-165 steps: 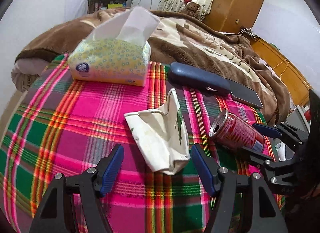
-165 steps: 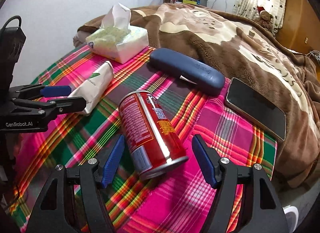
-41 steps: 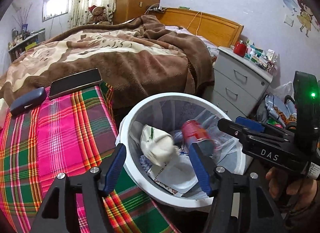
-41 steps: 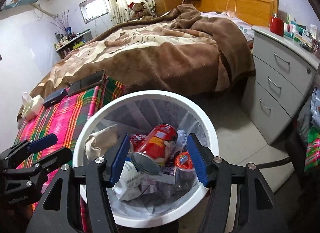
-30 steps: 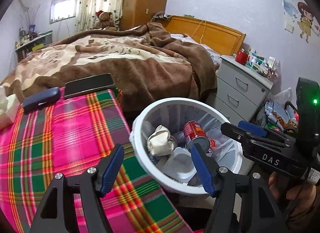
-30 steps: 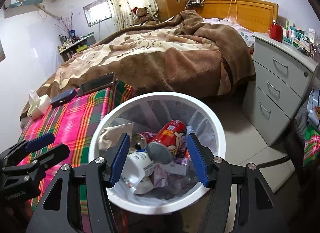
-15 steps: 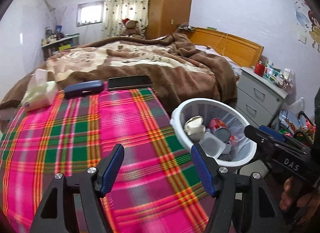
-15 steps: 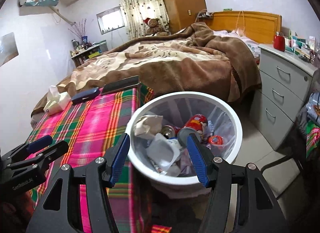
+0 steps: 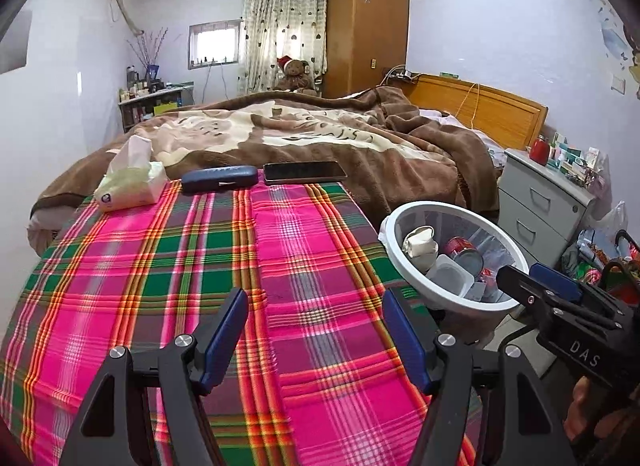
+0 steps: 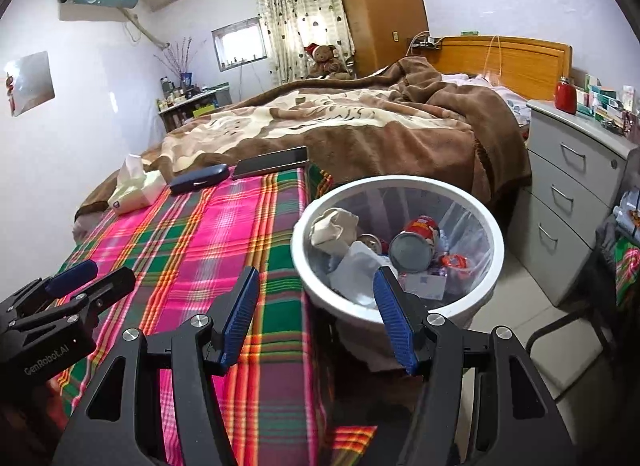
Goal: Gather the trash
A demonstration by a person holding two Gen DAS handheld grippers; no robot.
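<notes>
A white trash bin (image 10: 494, 254) stands on the floor at the bed's right edge; it also shows in the left wrist view (image 9: 390, 225). Inside lie a red can (image 10: 416, 238), a crumpled cream paper bag (image 10: 334, 225) and other litter. My left gripper (image 9: 316, 334) is open and empty above the plaid cloth (image 9: 200, 266). My right gripper (image 10: 316, 306) is open and empty, hanging over the bed's edge at the bin's near rim. Each gripper shows in the other's view: the right gripper (image 9: 536, 286) and the left gripper (image 10: 80, 278).
At the cloth's far end lie a tissue pack (image 9: 132, 181), a blue glasses case (image 9: 219, 178) and a dark phone (image 9: 304, 172). A brown blanket (image 9: 320, 137) covers the bed beyond. A grey drawer unit (image 10: 576, 185) stands right of the bin.
Both grippers have pulled back from over the bin toward the foot of the bed. The can and paper bag, once on the cloth, now lie in the bin.
</notes>
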